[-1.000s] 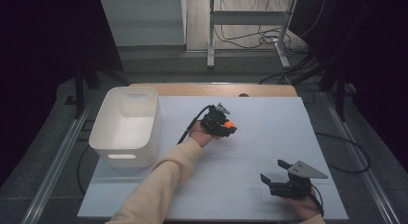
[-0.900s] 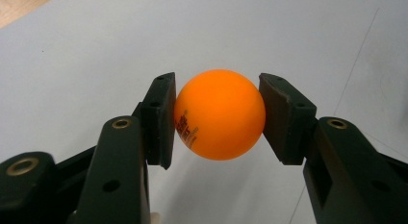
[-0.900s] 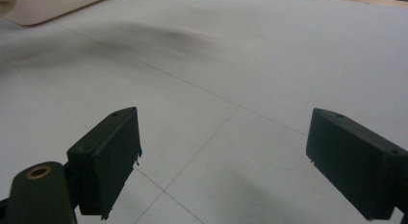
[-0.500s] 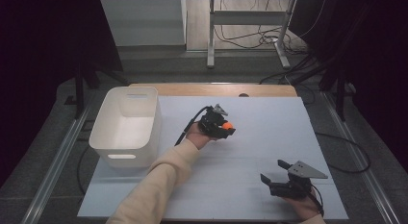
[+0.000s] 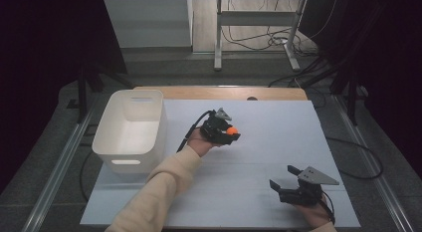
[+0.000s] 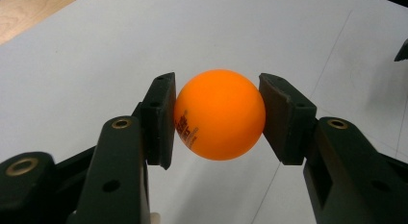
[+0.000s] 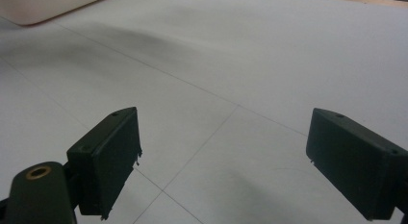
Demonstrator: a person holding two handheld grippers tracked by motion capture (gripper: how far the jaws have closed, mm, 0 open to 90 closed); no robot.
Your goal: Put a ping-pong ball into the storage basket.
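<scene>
Here, your left gripper (image 5: pixel 230 134) pinches an orange ball (image 5: pixel 232 131) over the middle of the white table sheet (image 5: pixel 278 122), its two black jaws pressed against opposite sides of the ball. In the left gripper view the ball (image 6: pixel 219 114) sits squarely between the pads (image 6: pixel 161 118), small dark print visible on its lower left face, and the pale sheet (image 6: pixel 96 51) lies below it. Your left hand (image 5: pixel 200 142) wraps the tool from behind, a cream sleeve (image 5: pixel 154 194) running back to the near edge, and a black cable (image 5: pixel 191 130) loops off the gripper toward the bin. Your right gripper (image 5: pixel 284 179) rests low at the near right corner of the sheet, jaws spread wide with nothing between them; in the right gripper view the gripper (image 7: pixel 221 161) frames only bare sheet crossed by thin lines. A white plastic bin (image 5: pixel 130 130) stands at the table's left side, well apart from the ball. A strip of wooden tabletop (image 5: pixel 219 93) shows beyond the sheet's far edge.
</scene>
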